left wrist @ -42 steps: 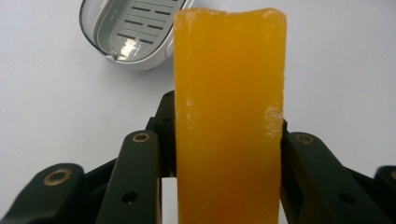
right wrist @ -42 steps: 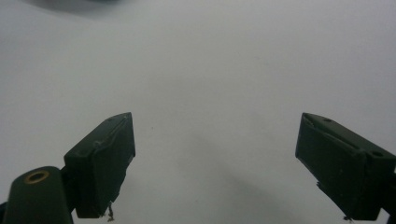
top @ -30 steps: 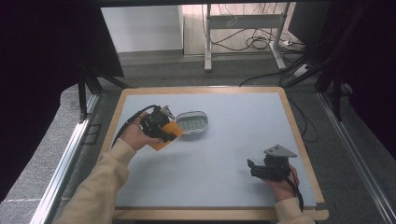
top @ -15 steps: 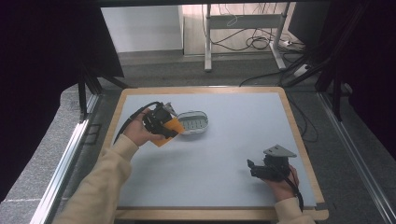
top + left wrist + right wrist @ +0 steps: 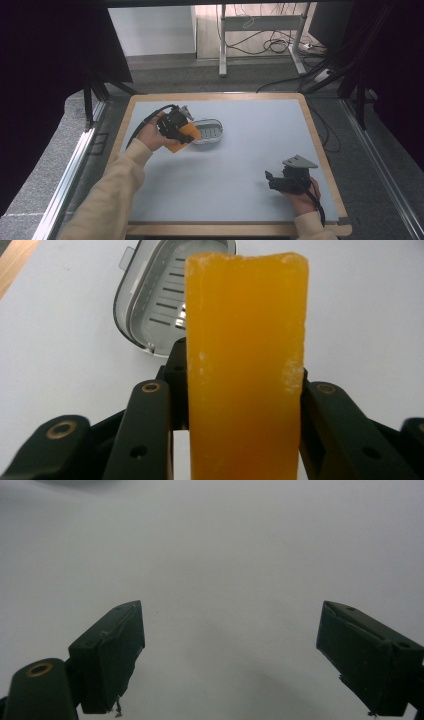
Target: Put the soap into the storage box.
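Left gripper point(image 5: 186, 131) has its fingers clamped on an orange soap bar point(image 5: 245, 370), held just beside the open soap dish point(image 5: 208, 132) on the counter point(image 5: 240, 165). I'd say the trick is to line the bar's long side with the dish and lower it flat before letting go. Left gripper view shows the dish's slotted drain insert; the high view doesn't resolve that. Right gripper point(image 5: 230, 655) rests near the front edge, well apart, fingers wide with nothing between them.

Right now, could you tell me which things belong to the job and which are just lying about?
In the job:
- orange soap bar, clamped in the left gripper
- grey soap dish

Lying about:
- right gripper, jaws open, idle on the table
- floor cables
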`<act>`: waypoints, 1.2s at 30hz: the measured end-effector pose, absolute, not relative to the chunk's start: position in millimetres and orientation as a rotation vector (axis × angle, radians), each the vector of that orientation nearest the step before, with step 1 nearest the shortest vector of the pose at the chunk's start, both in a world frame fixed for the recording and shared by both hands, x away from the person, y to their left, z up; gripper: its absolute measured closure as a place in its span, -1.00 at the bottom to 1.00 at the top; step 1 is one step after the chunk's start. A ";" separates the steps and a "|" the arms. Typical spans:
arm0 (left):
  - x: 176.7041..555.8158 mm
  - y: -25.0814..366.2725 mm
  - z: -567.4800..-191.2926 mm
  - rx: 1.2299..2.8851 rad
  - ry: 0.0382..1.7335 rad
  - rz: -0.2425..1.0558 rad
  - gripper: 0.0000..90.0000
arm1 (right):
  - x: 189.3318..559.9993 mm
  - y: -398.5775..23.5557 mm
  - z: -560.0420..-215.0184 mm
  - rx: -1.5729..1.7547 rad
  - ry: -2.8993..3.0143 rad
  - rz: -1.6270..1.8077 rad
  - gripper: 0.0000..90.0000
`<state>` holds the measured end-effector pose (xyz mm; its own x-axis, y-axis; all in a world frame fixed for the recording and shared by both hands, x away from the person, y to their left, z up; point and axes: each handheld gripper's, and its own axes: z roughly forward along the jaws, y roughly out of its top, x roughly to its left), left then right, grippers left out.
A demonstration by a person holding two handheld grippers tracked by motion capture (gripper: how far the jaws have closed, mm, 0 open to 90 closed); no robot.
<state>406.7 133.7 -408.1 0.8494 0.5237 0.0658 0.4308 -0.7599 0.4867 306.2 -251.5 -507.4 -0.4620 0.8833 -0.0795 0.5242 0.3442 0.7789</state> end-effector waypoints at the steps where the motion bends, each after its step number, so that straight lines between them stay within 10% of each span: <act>1: 407.4 133.1 -408.2 2.564 0.699 0.274 0.38 | 306.1 -251.5 -507.4 1.226 2.115 0.956 -0.73; 36: 436.9 109.7 -401.9 2.615 0.605 0.312 0.38 | 306.8 -254.3 -507.6 1.226 2.111 0.939 -0.73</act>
<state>436.9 109.7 -401.9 0.8791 0.4620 0.1177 0.3637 -0.8095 0.4610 306.8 -254.3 -507.6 -0.4552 0.8857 -0.0913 0.5254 0.3500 0.7756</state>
